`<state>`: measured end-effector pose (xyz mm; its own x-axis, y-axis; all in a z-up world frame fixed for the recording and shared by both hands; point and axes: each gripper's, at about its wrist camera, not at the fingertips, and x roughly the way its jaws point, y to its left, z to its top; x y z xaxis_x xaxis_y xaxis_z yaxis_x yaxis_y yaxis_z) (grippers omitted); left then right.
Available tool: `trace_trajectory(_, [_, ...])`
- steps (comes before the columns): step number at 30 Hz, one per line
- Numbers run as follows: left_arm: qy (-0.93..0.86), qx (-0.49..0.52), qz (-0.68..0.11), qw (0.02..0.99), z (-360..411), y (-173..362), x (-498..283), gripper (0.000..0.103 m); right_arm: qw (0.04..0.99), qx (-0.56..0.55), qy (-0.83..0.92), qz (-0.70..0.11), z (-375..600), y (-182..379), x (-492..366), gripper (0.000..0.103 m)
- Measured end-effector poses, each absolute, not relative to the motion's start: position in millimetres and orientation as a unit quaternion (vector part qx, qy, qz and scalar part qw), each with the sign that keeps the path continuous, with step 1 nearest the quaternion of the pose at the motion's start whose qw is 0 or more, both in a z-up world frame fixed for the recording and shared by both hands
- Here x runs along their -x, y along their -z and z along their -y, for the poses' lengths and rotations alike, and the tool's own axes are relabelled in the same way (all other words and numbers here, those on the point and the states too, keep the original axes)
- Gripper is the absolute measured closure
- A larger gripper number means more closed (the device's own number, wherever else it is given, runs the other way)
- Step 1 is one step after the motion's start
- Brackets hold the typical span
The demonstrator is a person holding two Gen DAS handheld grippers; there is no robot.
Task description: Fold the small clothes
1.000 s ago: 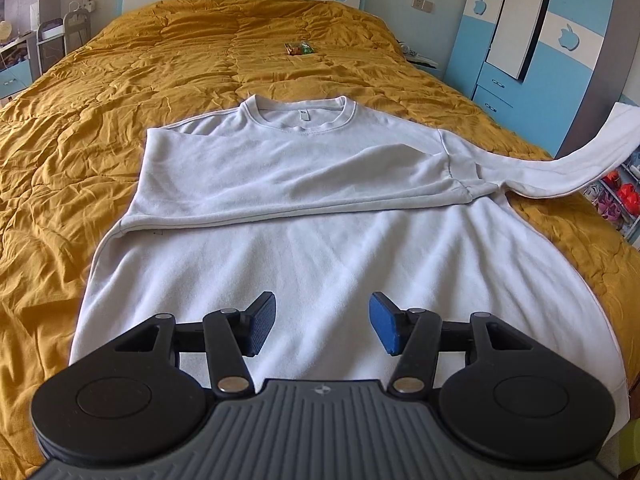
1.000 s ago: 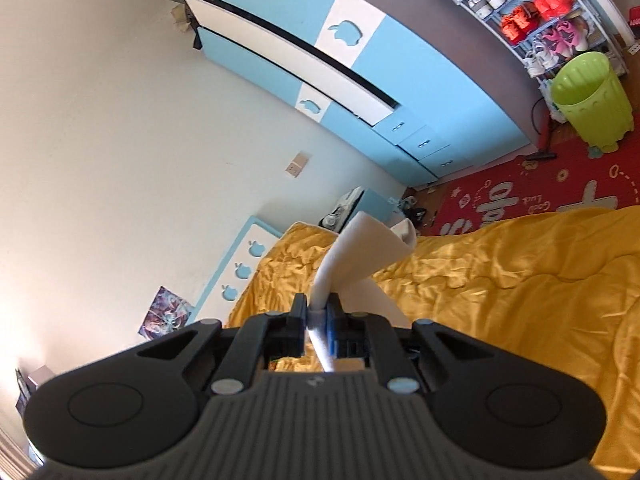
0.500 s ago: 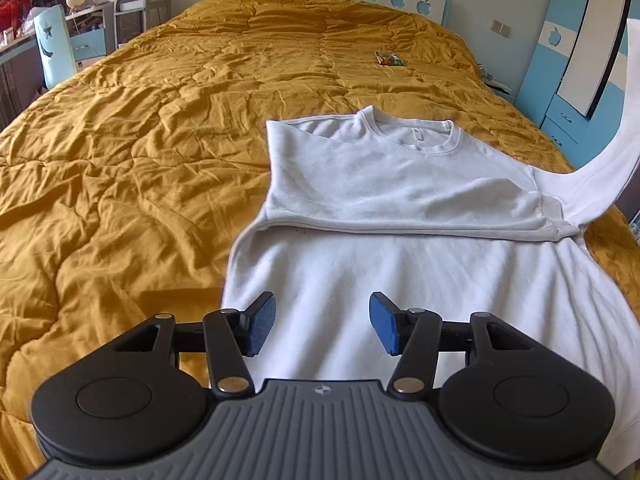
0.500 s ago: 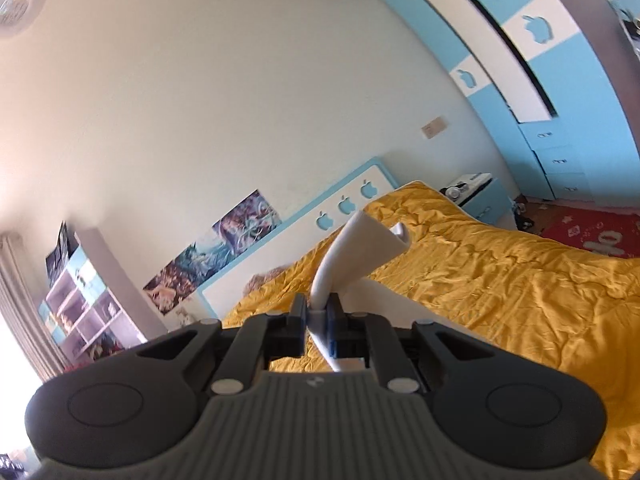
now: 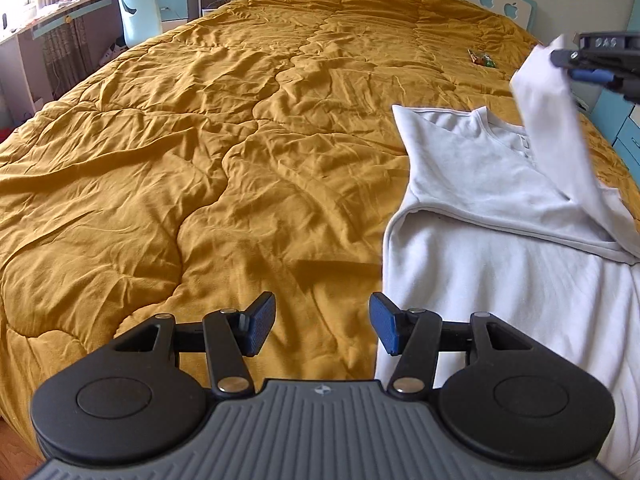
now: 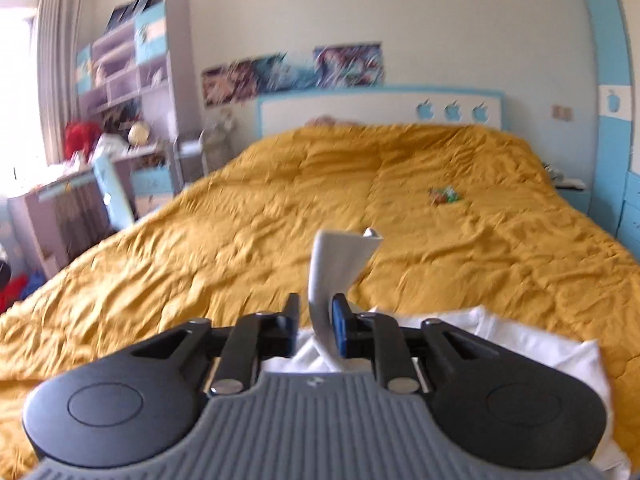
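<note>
A white long-sleeved sweatshirt [image 5: 500, 264] lies flat on the yellow bedspread [image 5: 224, 128], its left sleeve folded across the chest. My left gripper [image 5: 322, 326] is open and empty, low over the bedspread at the sweatshirt's left edge. My right gripper [image 6: 317, 322] is shut on the right sleeve [image 6: 340, 264] near its cuff and holds it up above the shirt. In the left wrist view the right gripper [image 5: 576, 66] shows at the upper right with the sleeve [image 5: 560, 136] hanging from it over the collar area.
A small colourful packet [image 5: 482, 58] lies on the bed near the headboard [image 6: 380, 110]. A desk, chair and shelves [image 6: 116, 120] stand left of the bed. Blue wardrobe drawers [image 5: 628, 140] stand on the right.
My right gripper has swung the held sleeve from out beside the bed to above the shirt's collar. My left gripper has shifted left, off the shirt's hem to its left edge.
</note>
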<state>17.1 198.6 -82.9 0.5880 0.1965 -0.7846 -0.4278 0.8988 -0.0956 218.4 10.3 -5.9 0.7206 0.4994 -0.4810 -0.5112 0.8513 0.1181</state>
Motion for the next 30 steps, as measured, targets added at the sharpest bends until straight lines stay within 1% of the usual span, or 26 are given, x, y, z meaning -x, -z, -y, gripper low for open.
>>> trace_trajectory(1, [-0.181, 0.138, -0.418, 0.879, -202, 85, -15, 0.039, 0.912, 0.012, -0.294, -0.286, -20, 24, -215, 0.049])
trace_trajectory(2, [-0.186, 0.139, -0.421, 0.877, -206, 87, -14, 0.039, 0.897, 0.001, -0.320, -0.306, -26, 39, -209, 0.047])
trace_trajectory(4, [-0.194, 0.144, -0.429, 0.870, -213, 93, -13, 0.039, 0.868, -0.022, -0.374, -0.327, -32, 64, -190, 0.050])
trace_trajectory(7, [-0.195, 0.149, -0.438, 0.865, -217, 98, -15, 0.039, 0.861, 0.013, -0.376, -0.341, -33, 88, -165, 0.049])
trace_trajectory(9, [-0.187, 0.147, -0.435, 0.869, -216, 97, -19, 0.039, 0.861, 0.022, -0.368, -0.350, -16, 96, -158, 0.047])
trace_trajectory(13, [-0.164, 0.147, -0.419, 0.881, -213, 91, -32, 0.039, 0.880, 0.008, -0.325, -0.347, 61, 90, -152, 0.044])
trace_trajectory(19, [-0.122, 0.165, -0.403, 0.892, -205, 90, -63, 0.038, 0.927, 0.051, -0.196, -0.317, 173, 84, -161, 0.041])
trace_trajectory(22, [-0.121, 0.193, -0.400, 0.888, -203, 95, -78, 0.038, 0.933, 0.014, -0.113, -0.340, 238, 90, -177, 0.041])
trace_trajectory(24, [-0.129, 0.176, -0.381, 0.898, -196, 93, -86, 0.038, 0.933, -0.009, -0.072, -0.351, 273, 96, -185, 0.041])
trace_trajectory(27, [-0.110, 0.138, -0.351, 0.920, -189, 86, -107, 0.038, 0.935, -0.007, -0.044, -0.351, 302, 108, -190, 0.041])
trace_trajectory(30, [-0.078, 0.162, -0.332, 0.926, -197, 87, -131, 0.038, 0.933, -0.033, -0.042, -0.356, 319, 121, -194, 0.041])
